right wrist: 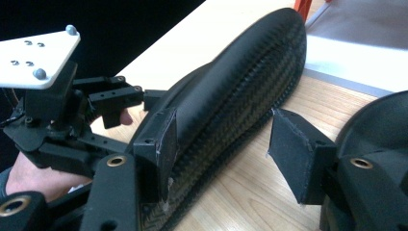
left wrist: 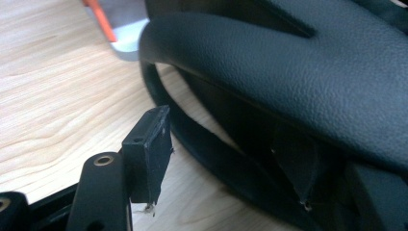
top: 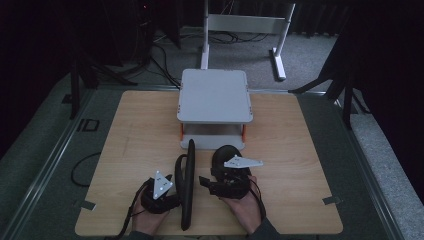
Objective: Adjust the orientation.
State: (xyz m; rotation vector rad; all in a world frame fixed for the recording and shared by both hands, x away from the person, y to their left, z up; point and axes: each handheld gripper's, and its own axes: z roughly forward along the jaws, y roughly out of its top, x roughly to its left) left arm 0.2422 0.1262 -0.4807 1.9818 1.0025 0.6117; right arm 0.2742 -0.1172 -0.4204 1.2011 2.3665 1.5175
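Black headphones lie on the wooden table, the long headband running front to back and an ear cup to its right. My left gripper points at the headband from the left. In its own view the left gripper stands with jaws apart around a thin black inner band, under the padded leather band. My right gripper faces the headband from the right. The right gripper is open, its left pad against the woven headband, its right pad apart.
A grey two-tier stand with orange posts sits at the table's middle back, just beyond the headphones. Cables and a white frame lie on the floor behind. The left gripper shows across the headband in the right gripper view.
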